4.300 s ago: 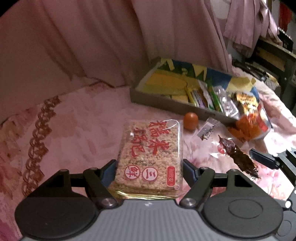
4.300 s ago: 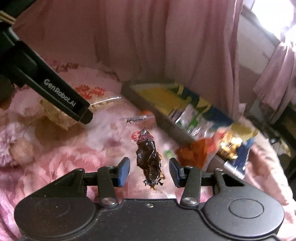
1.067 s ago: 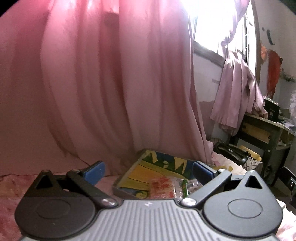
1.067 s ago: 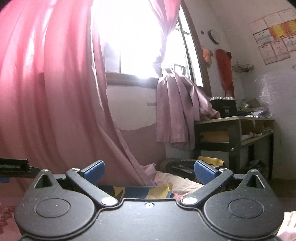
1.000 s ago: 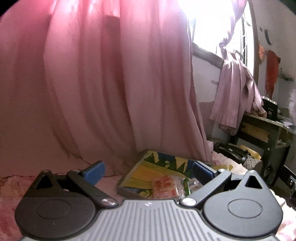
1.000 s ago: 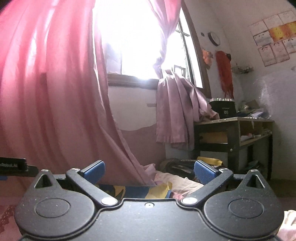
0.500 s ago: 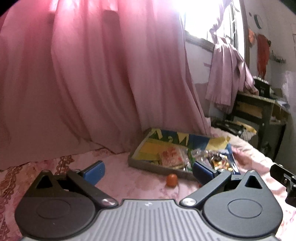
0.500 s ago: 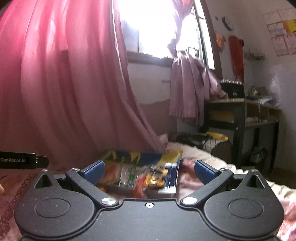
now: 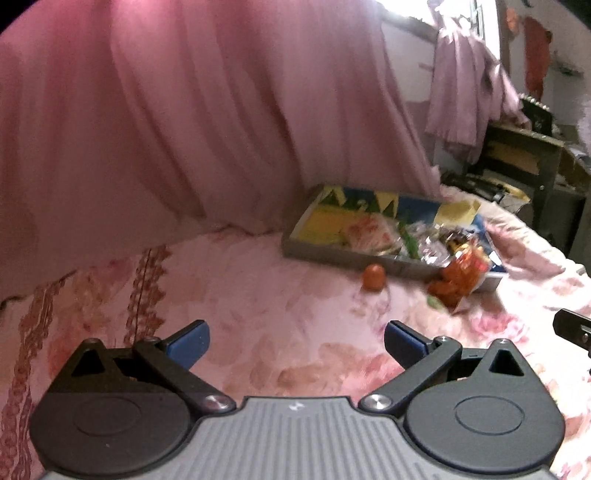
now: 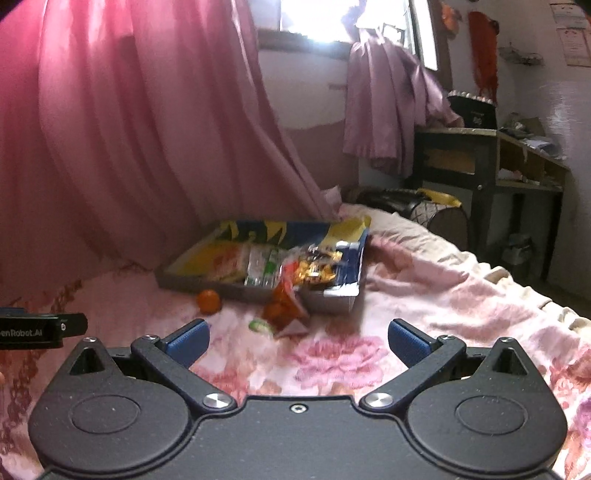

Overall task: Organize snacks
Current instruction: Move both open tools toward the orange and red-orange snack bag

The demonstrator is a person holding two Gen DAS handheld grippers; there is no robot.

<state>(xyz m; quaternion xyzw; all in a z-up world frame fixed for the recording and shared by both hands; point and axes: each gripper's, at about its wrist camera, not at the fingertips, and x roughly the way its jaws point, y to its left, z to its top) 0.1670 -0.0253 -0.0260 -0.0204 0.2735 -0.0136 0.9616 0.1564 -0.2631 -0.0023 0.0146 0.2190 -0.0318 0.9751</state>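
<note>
Right wrist view is showing both the right gripper and left gripper hanging with fingers spread, empty. Orange snack bag is lying on the bed against the tray — probably light, crinkly, slippery, so pinching its flat edge looks best.

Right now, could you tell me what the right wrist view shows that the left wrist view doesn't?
Only the right view shows the bright window, the wall papers and the bed's right side.

Only the left view shows the brown border on the bedspread in full.

Both show the tray of snacks, the orange ball in front of it, the orange packet hanging over its edge, the pink curtain and the desk.
</note>
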